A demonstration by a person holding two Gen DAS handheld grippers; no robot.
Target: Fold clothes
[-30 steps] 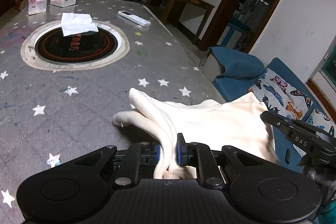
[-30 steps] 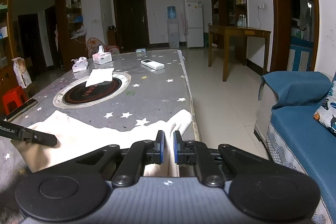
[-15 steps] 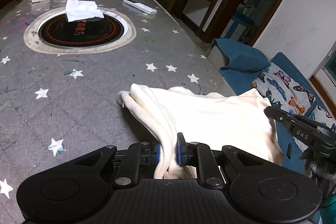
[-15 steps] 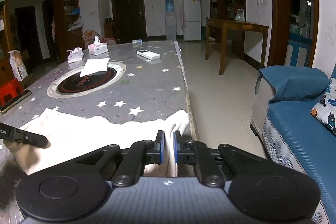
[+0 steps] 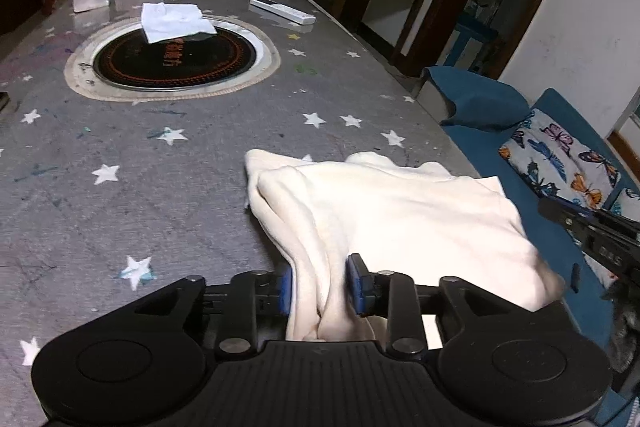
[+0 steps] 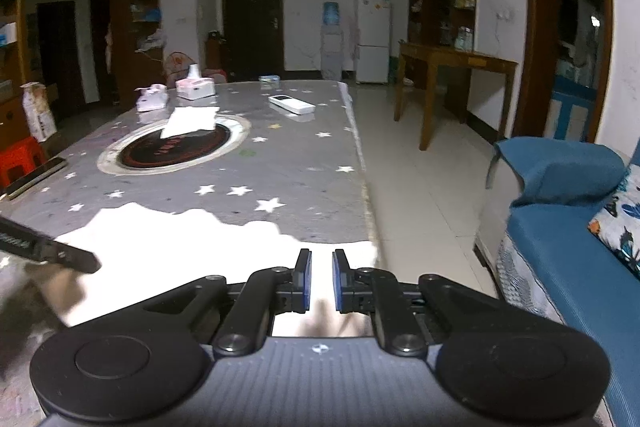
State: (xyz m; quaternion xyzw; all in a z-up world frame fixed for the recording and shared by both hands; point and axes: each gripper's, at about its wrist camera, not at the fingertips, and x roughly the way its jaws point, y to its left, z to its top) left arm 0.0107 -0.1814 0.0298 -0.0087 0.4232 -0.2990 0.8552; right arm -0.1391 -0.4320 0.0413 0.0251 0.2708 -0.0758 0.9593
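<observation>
- Left wrist view: cream garment (image 5: 400,215) is seen bunched on the near right part of the star-patterned table (image 5: 120,147). A gathered edge is pinched between the left gripper (image 5: 318,283) fingers, set narrow.
- Right wrist view: cloth is held in the right gripper (image 6: 320,279), fingers narrow. Fabric is judged soft, light and limp; edges or corners are best gripped.

Star-print table (image 5: 120,155) under cream garment (image 5: 400,211)

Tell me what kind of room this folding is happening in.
Most likely a home living and dining room: a long table with a star-print cover, a white fridge beside a water dispenser at the far wall, and a blue sofa on the right.
</observation>
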